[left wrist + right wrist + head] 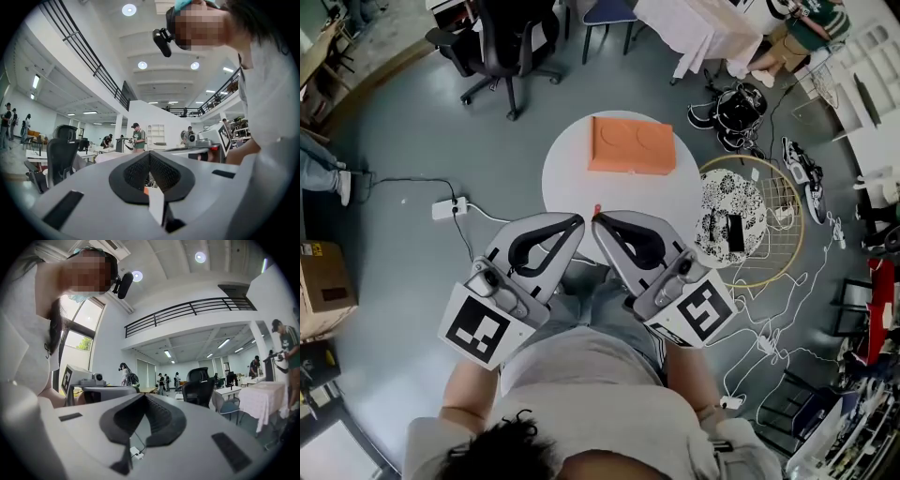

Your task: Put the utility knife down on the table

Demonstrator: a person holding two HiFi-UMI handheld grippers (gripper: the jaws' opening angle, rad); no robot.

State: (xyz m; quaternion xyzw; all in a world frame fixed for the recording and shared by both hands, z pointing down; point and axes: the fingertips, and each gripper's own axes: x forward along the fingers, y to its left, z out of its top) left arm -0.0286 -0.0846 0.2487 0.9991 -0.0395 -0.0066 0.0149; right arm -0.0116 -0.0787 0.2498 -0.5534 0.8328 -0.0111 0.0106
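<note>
Round white table (572,178) ahead | left tongs (150,153) pinch utility knife (155,206) | right tongs (144,395) pressed together

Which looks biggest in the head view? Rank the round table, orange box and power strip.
1. round table
2. orange box
3. power strip, on the floor and farther away, but clearly smallest

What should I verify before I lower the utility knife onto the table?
1. Left gripper holds the utility knife: ok, jaws shut on it.
2. Right gripper out of the way: ok, shut on nothing, beside the left one.
3. Bare spot on the table: ok, its near side is bare; the orange box lies farther back.
4. Blade retracted: cannot tell.
5. Height above the table: cannot tell.
</note>
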